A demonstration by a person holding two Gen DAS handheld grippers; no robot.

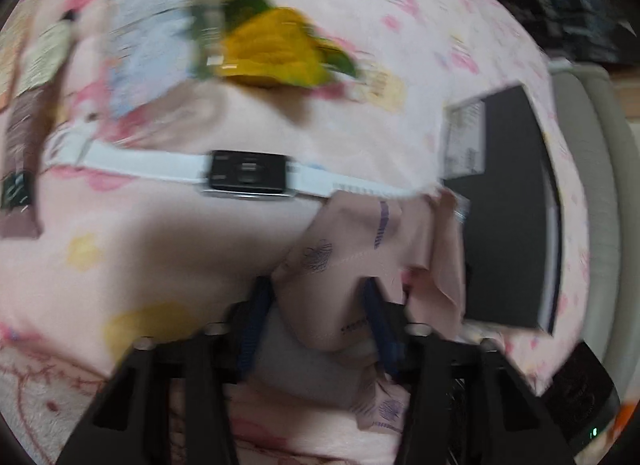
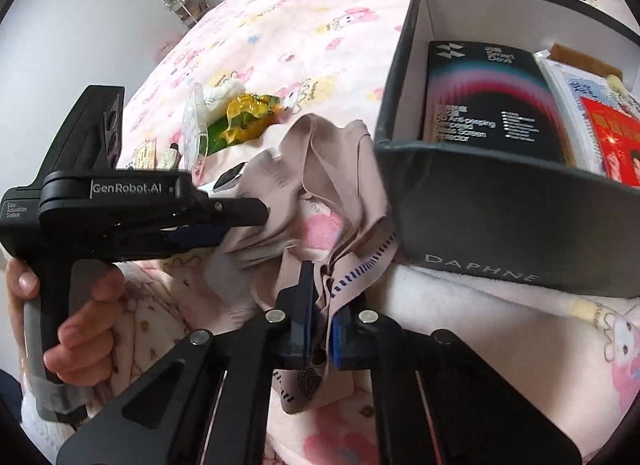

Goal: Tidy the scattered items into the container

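Both grippers pinch the beige cloth (image 2: 320, 169) just beside the open box (image 2: 516, 201) on the bed (image 2: 280, 25).

The right gripper (image 2: 318, 329) clamps its fingers on one fold; the left gripper (image 1: 316, 329) nips another. Lifting both together over the box's near wall should keep the cloth from snagging. Only the right view shows the box's contents; only the left shows the white-strapped watch (image 1: 248, 177) beyond the cloth, away from the box.

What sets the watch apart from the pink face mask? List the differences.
The watch lies flat on the blanket, untouched; the pink face mask is lifted, pinched by both the left hand-held gripper and the right hand-held gripper. The watch is stretched straight, the mask crumpled. Neither is in the box yet.
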